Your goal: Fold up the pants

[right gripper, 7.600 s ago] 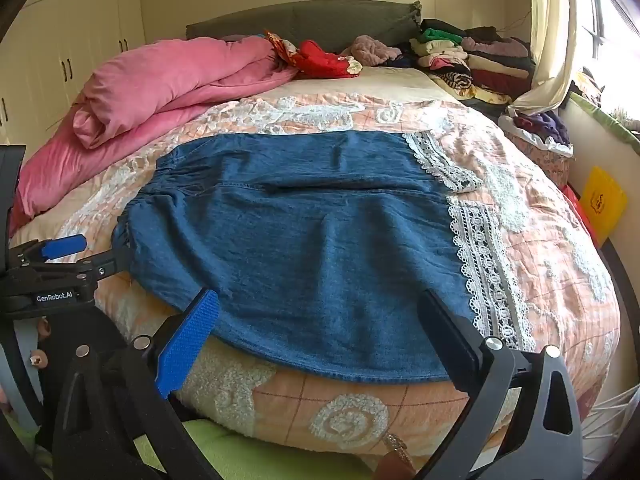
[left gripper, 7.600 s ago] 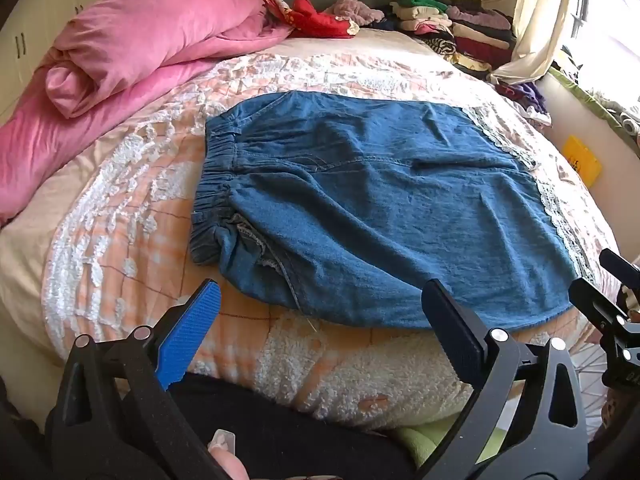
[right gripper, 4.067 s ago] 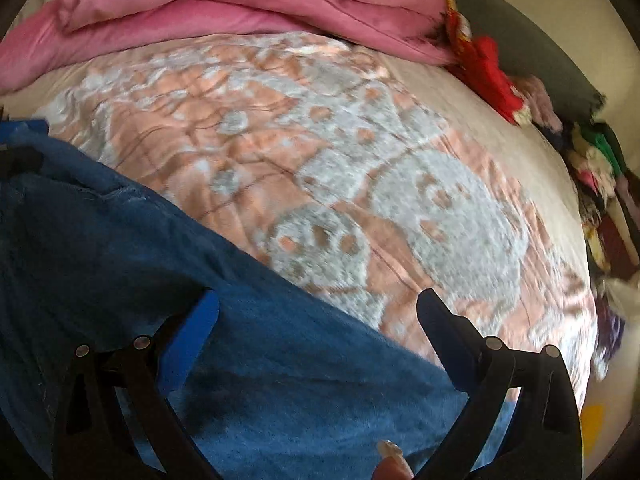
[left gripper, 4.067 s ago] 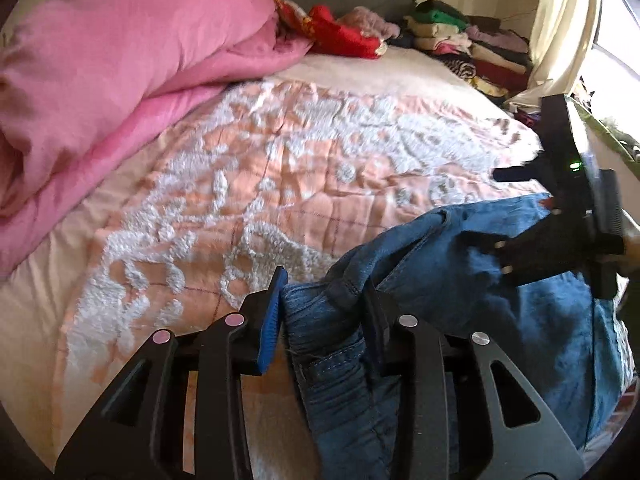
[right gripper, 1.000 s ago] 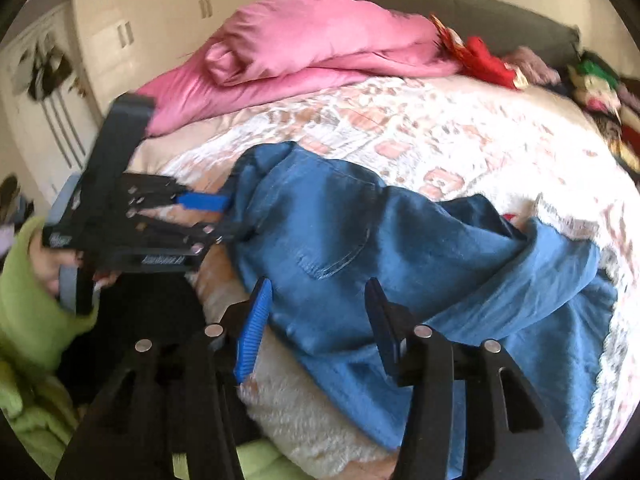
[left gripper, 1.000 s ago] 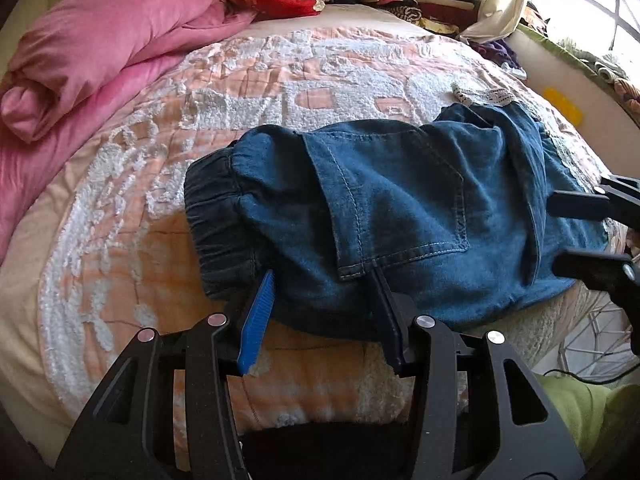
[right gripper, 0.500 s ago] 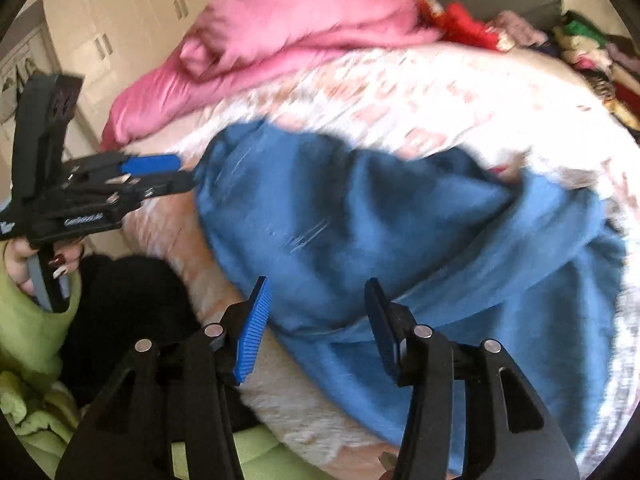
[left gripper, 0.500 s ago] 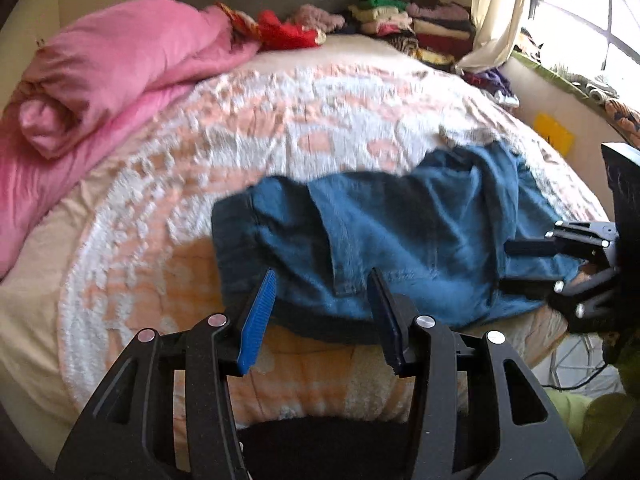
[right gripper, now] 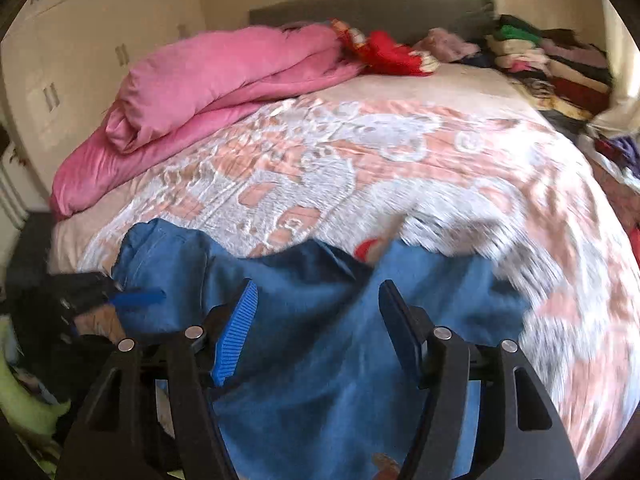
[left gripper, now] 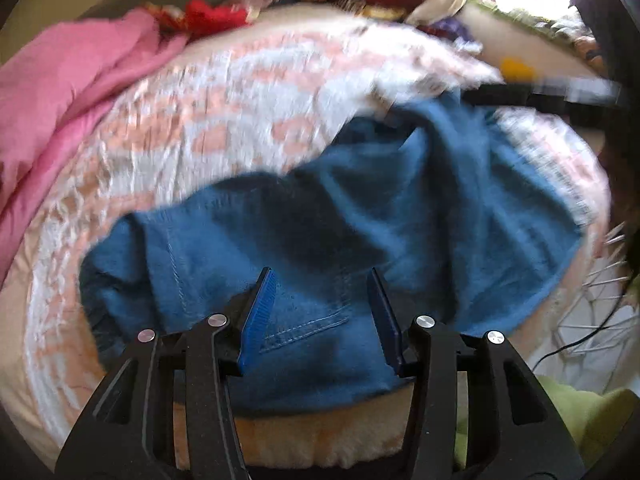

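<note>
The blue pants (left gripper: 320, 216) lie in a crumpled heap on the bed (left gripper: 224, 92), close to the near edge. They are made of jeans cloth. One part hangs a little over the edge of the bed. A back pocket with light stitching faces up near the front. From the right wrist view the pants (right gripper: 340, 340) fill the low middle of the picture, and a small red spot shows just behind their far edge.

The left claw (left gripper: 322, 312) sits over the pocket part of the pants. Its two fingers stand partly apart, with the cloth seen between them. The picture is blurry, so I cannot tell if the pads press on the cloth.

The right claw (right gripper: 316, 328) is over the other part of the pants. Its jaws are opening now. Blue cloth shows in the gap between them, and the pads do not seem to squeeze it.

The bed has a cover with orange and white patterns. A big pink blanket (right gripper: 224, 76) is piled up on the far left side of the bed. Some red clothes (right gripper: 384, 52) lie by the gray headboard (right gripper: 376, 4). A stack of folded clothes (right gripper: 548, 64) sits at the far right corner. Pale closet doors (right gripper: 92, 36) stand behind the pink blanket. Something light green (left gripper: 580, 412) shows at the bottom right of the left wrist view.
</note>
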Motion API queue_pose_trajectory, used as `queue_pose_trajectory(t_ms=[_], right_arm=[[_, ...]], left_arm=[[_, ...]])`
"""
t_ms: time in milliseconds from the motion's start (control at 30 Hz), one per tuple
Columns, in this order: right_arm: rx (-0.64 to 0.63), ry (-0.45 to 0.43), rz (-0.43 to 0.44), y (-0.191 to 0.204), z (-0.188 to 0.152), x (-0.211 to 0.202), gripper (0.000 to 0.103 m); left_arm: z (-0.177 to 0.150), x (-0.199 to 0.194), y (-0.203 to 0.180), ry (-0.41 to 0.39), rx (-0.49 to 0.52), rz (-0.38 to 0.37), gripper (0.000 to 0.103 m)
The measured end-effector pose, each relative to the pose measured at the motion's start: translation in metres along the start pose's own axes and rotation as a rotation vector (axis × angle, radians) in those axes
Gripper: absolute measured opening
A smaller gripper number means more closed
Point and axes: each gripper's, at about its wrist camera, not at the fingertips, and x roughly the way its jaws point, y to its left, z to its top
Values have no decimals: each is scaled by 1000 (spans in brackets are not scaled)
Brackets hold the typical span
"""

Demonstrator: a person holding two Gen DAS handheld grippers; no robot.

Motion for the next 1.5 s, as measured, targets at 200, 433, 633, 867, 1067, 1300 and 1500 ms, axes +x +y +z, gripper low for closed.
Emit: queue_pose_trajectory(t_ms=[200, 433, 633, 867, 1067, 1300, 1500], right_arm=[[-155, 155, 13, 6, 38, 74, 61], [-217, 317, 44, 16, 32, 135, 10], [-195, 237, 16, 12, 37, 134, 8], [-79, 162, -12, -11, 48, 125, 23], [31, 18, -120, -58, 67, 61, 45], [50, 37, -201, -80, 69, 46, 48], [30, 141, -217, -70, 66, 82, 48]], left_arm=[[-10, 12, 9, 41, -42, -43, 39], [-11, 16, 9, 42, -49, -57, 39], [-10, 17, 11, 45, -56, -66, 40], [-11, 16, 12, 44, -60, -71, 40], [-11, 14, 12, 37, -63, -73, 40], [-3, -19, 10, -55, -67, -67, 40], [12, -18, -18, -51, 10, -95, 40]])
